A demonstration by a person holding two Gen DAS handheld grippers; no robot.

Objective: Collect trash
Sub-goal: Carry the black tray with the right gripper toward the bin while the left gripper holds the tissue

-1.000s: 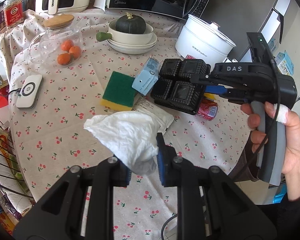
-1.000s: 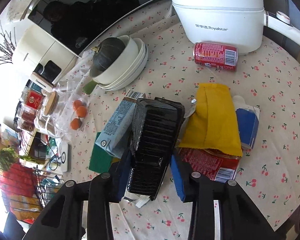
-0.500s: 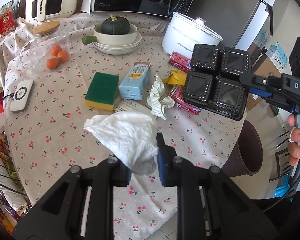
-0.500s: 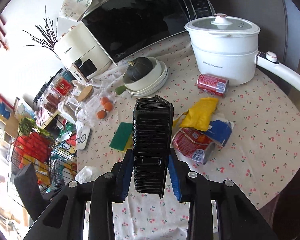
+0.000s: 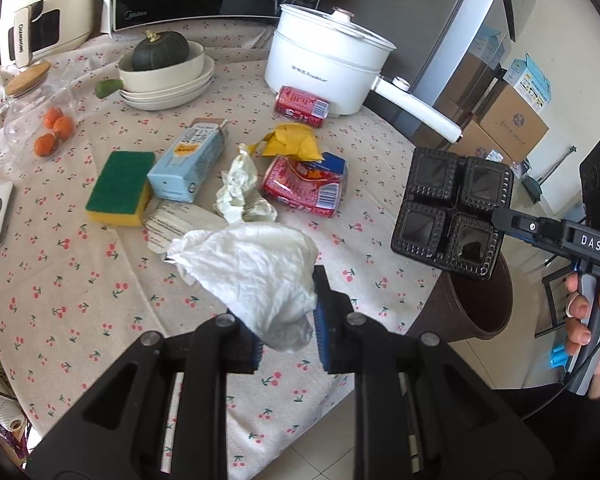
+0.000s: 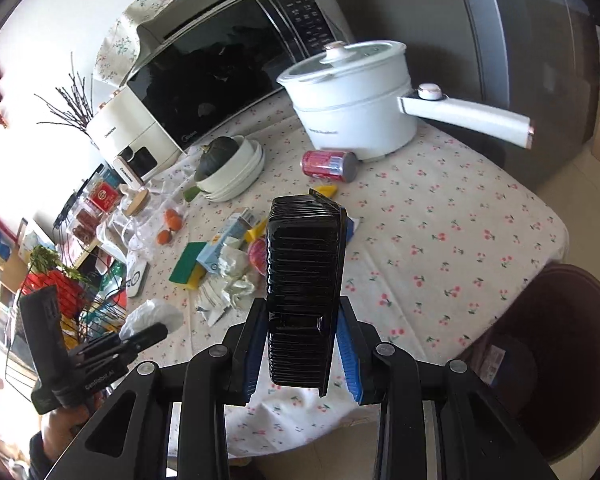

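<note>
The left gripper [image 5: 288,320] pinches a soft crumpled white tissue [image 5: 256,276] above the cherry-print tablecloth [image 5: 80,288]. The right gripper [image 6: 300,354] clamps a ribbed black plastic four-cell tray [image 6: 304,280], held over the table edge, with the round brown bin [image 5: 484,304] at 4 o'clock. At 12 o'clock lie a crushed red can [image 5: 304,186], yellow wrapper [image 5: 294,142] and blue carton [image 5: 188,164].
</note>
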